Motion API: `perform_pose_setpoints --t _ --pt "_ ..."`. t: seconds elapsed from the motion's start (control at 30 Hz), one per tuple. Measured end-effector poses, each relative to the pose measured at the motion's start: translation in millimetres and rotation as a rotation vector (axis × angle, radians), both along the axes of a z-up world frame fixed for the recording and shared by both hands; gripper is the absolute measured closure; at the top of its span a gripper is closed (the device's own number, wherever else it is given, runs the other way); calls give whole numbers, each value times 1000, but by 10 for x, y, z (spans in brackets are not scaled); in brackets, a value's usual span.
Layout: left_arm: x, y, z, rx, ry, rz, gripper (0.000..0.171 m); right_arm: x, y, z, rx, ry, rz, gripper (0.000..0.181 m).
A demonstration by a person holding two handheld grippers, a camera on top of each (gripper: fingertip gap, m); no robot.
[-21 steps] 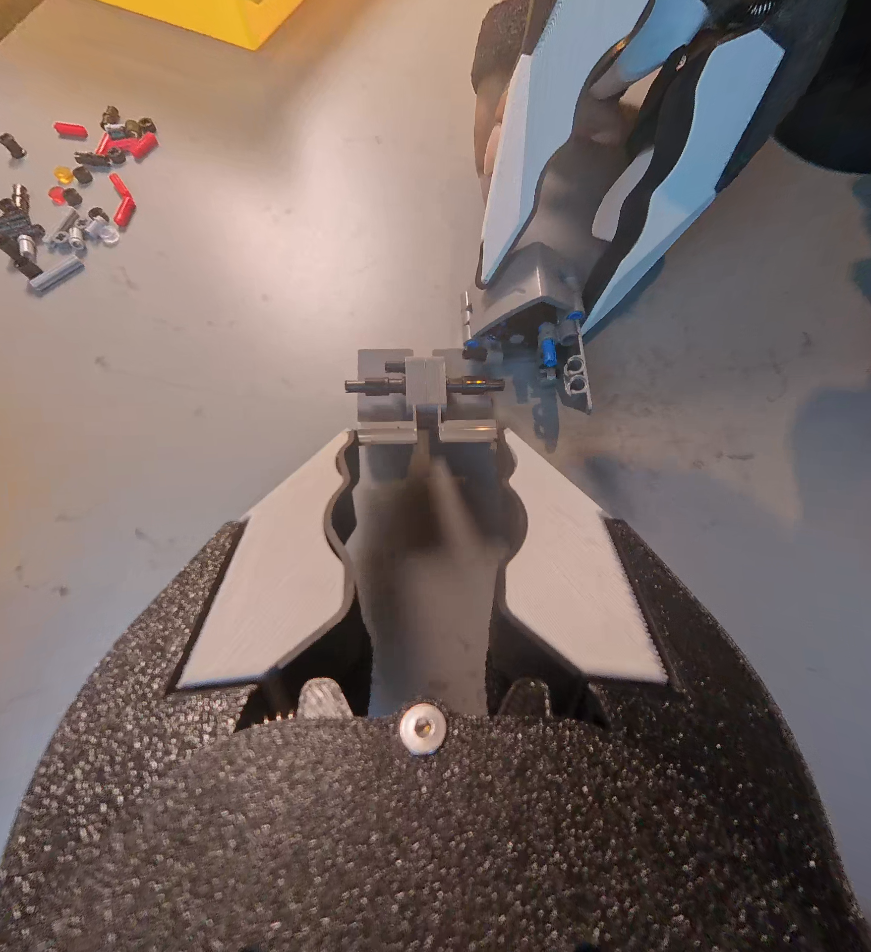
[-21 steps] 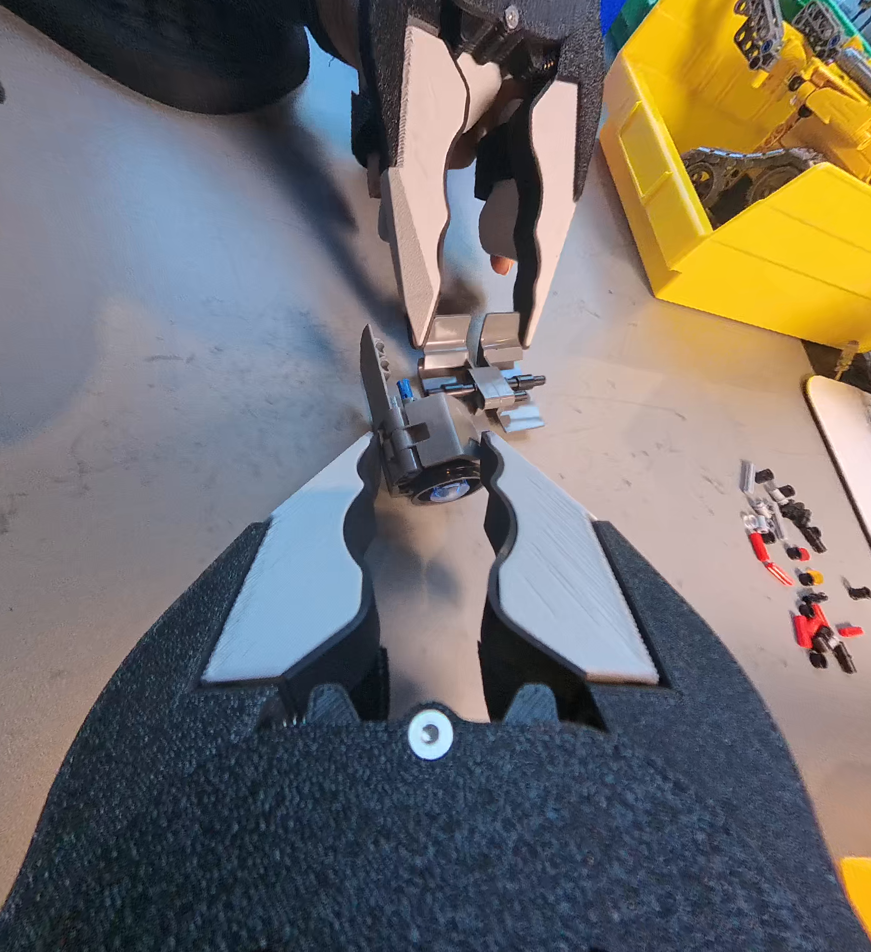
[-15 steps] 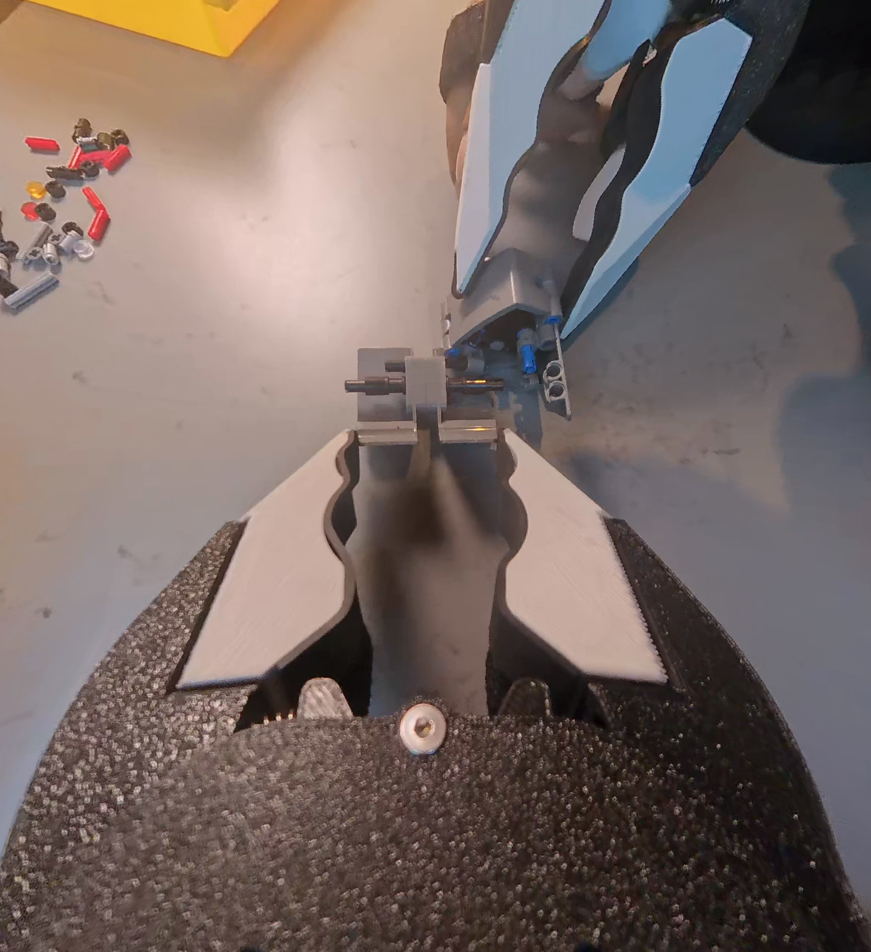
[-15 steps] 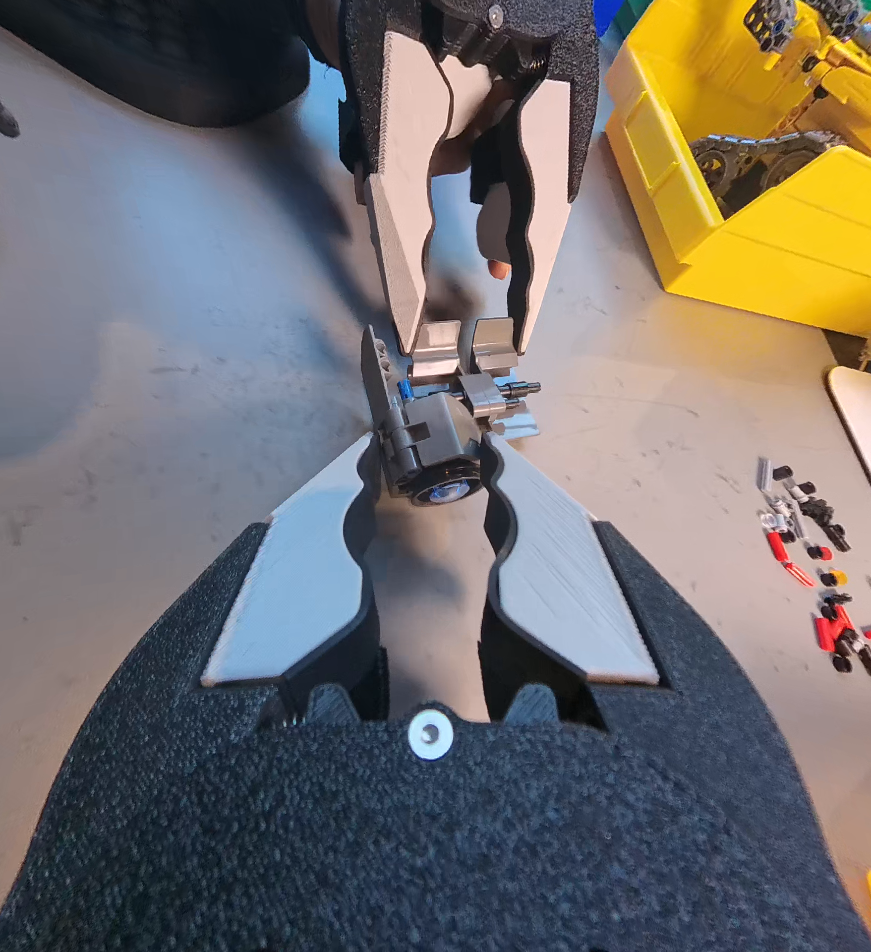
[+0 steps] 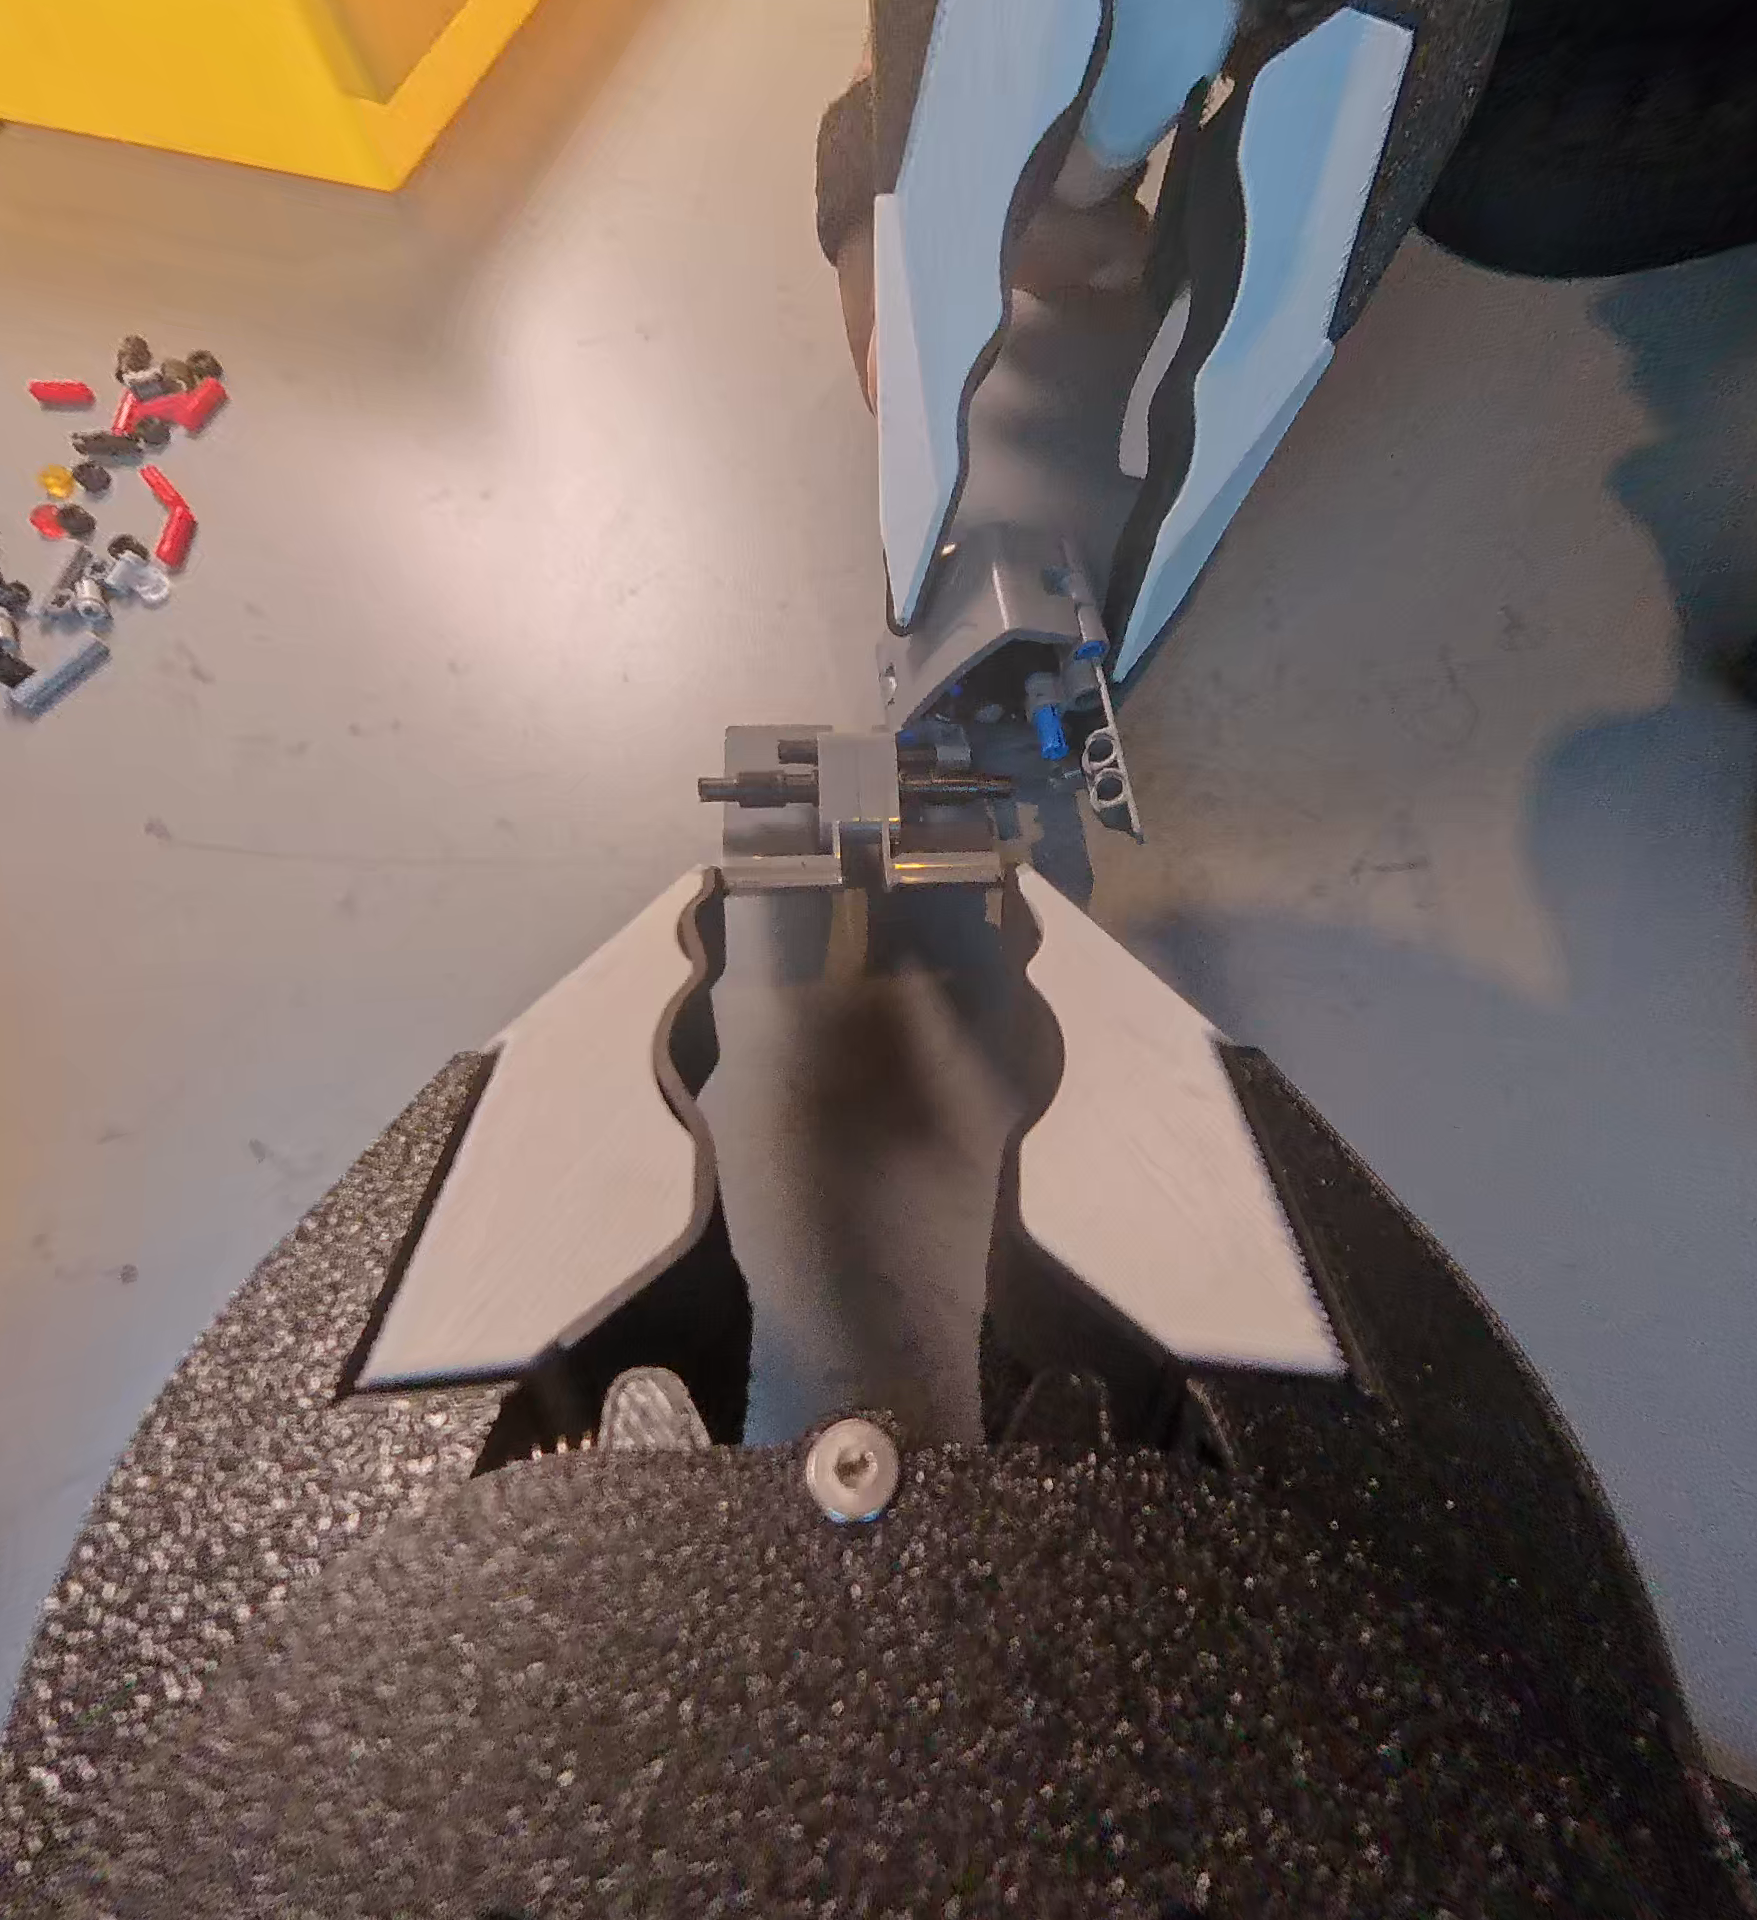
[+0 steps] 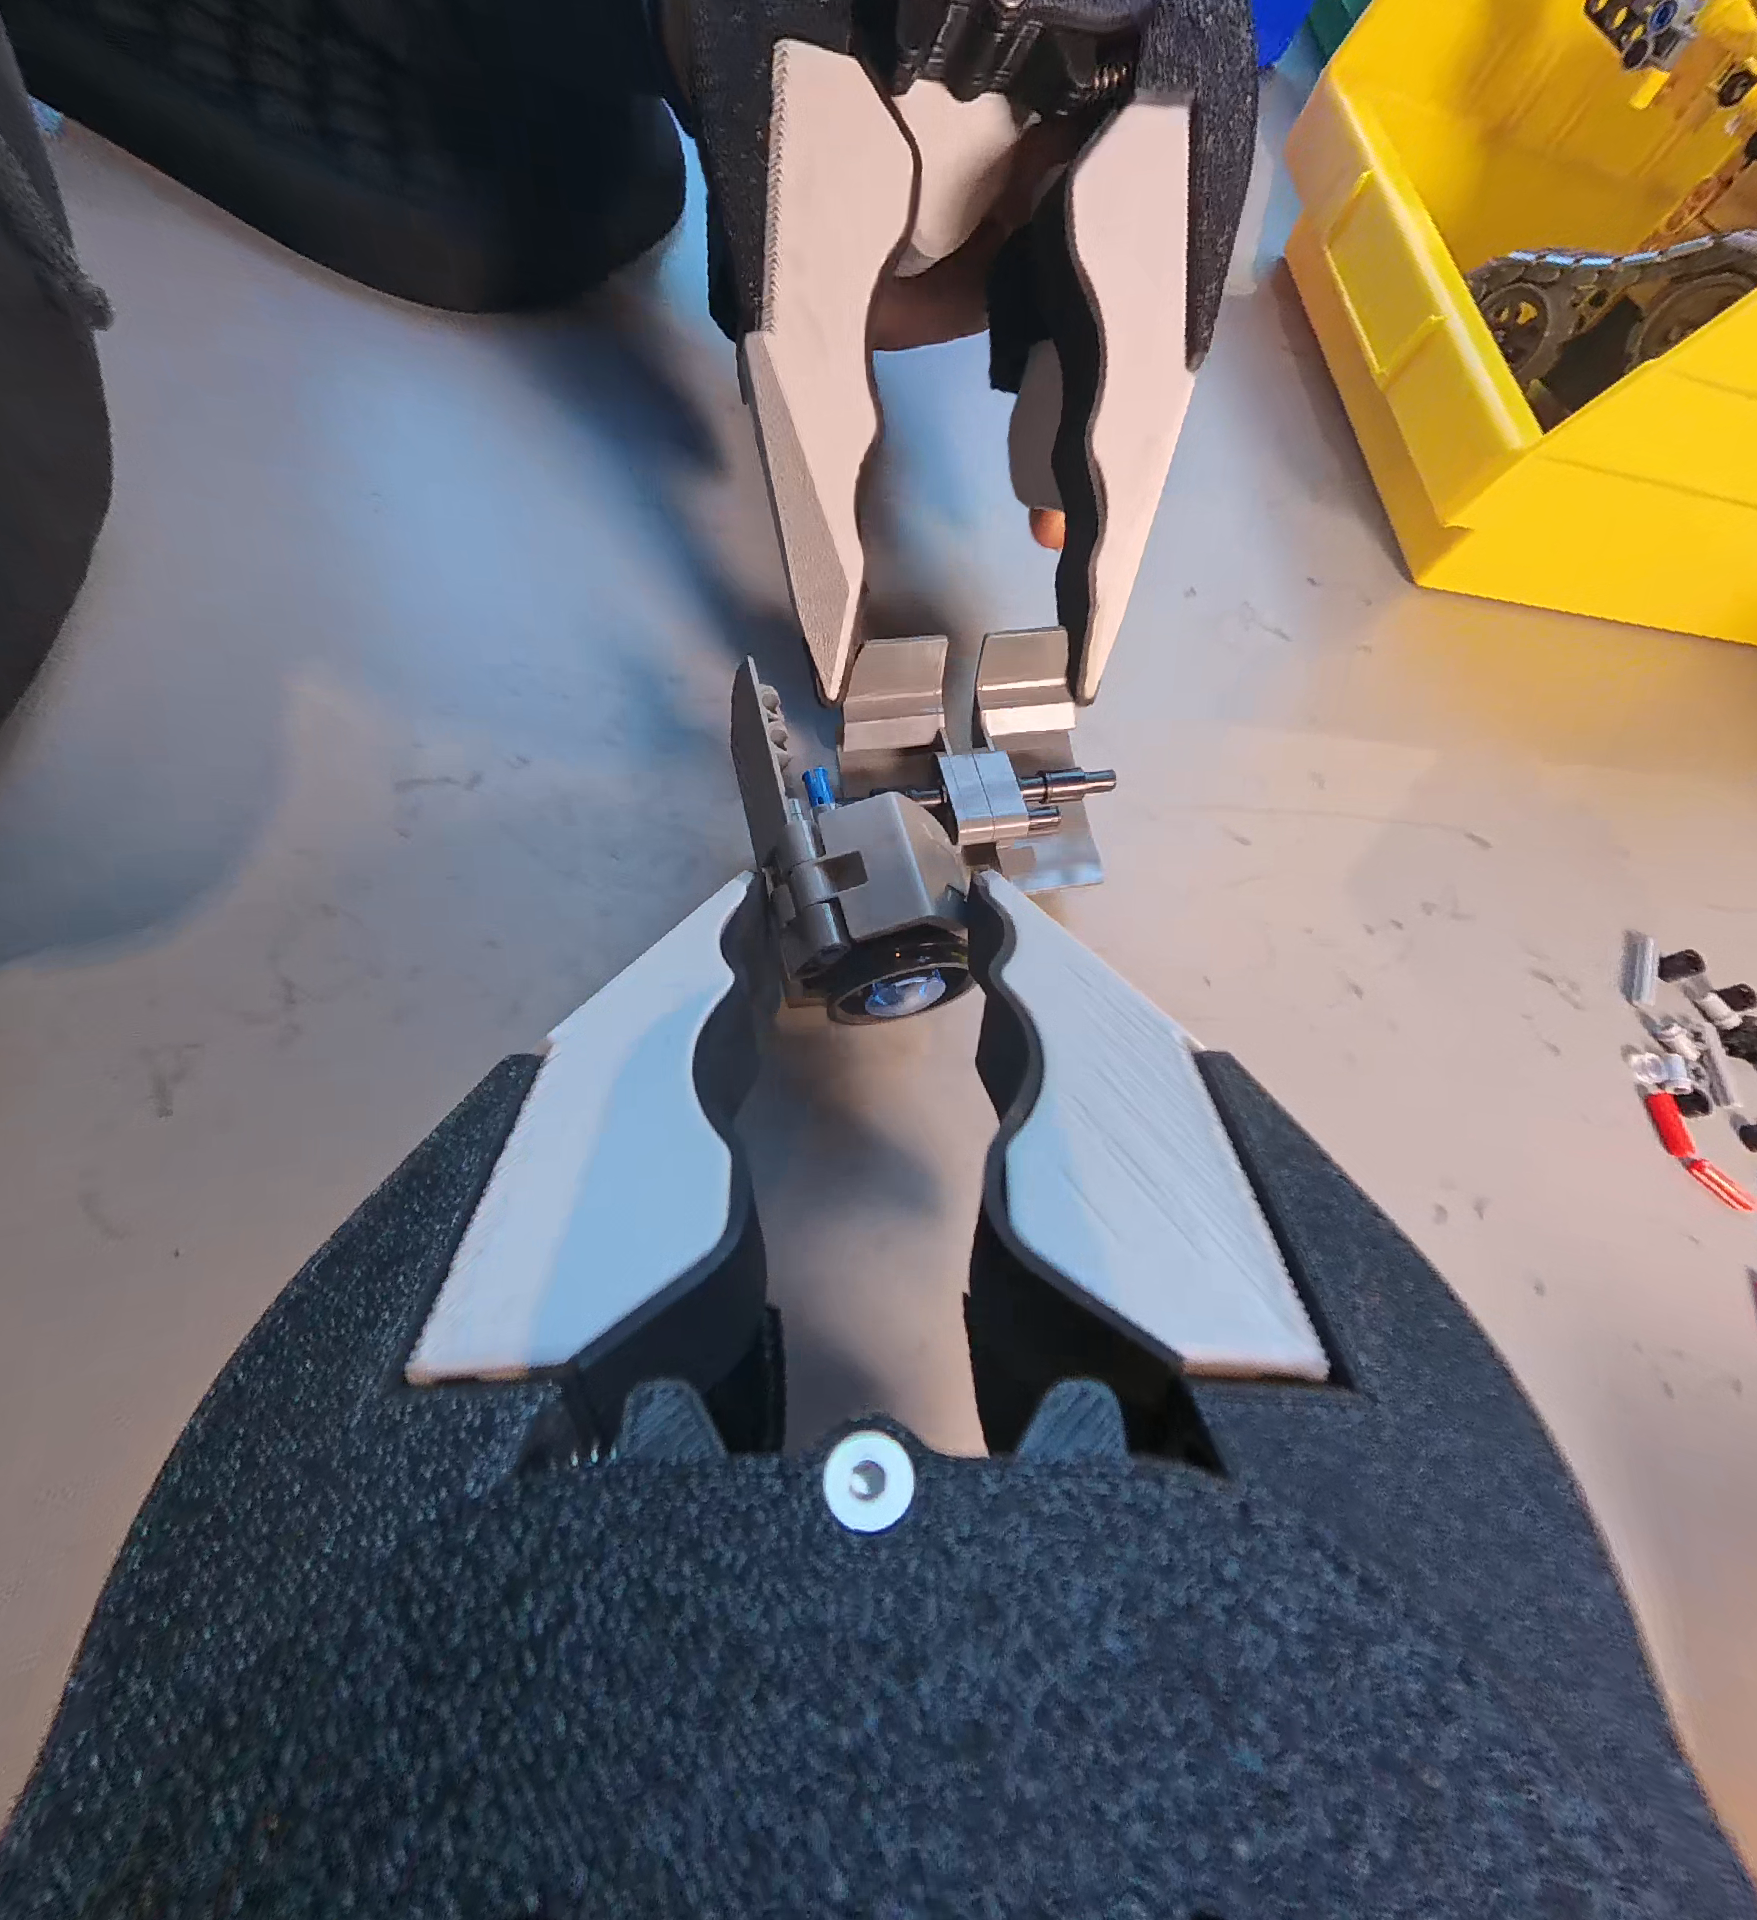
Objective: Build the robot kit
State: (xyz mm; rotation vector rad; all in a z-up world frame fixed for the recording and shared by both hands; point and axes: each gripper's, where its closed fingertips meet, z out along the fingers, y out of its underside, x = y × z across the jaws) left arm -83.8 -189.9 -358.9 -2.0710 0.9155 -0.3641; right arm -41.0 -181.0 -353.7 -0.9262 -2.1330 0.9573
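**Two tongs meet over small grey brick assemblies**

The left tongs (image 5: pixel 863 883) pinch a flat grey bracket piece (image 5: pixel 858 805) by its near edge, fingertips against its two outer sides; black pins stick out sideways from its middle block. Just beyond the bracket piece, the right tongs (image 6: pixel 858 904) grip a rounded grey housing (image 6: pixel 879 868) with a dark ring and bluish lens at its near end, a blue pin (image 6: pixel 818 781) and a long grey beam (image 6: pixel 754 748) fixed to its side. The housing sits right against the bracket piece; whether the two are actually joined is hard to tell, as the contact is hidden. Both hang just over the pale desk (image 6: pixel 334 623). Well away from the bracket piece lies a scatter of red, black and grey small parts (image 5: pixel 74 520), and farther off stands a yellow bin (image 6: pixel 1580 364) holding a yellow tracked model.
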Motion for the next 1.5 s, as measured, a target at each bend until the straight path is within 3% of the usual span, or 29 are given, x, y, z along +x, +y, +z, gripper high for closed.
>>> perform_pose_setpoints --t 0.33,0.5,0.83,1.1,1.5 --pt "-31 6 86 41 45 13 120 -38 -3 119 -23 48 -12 144" --pt "-72 0 12 29 110 18 120 -26 -29 195 -65 48 -7 145" --pt "89 -96 -48 -20 67 -58 120 31 -142 75 -52 16 67 145" --pt "161 -130 -84 -47 36 -86 119 104 1 -38 162 -52 51 143" --pt "84 -89 -75 -77 -6 -33 119 110 -123 -2 86 -38 92 145"
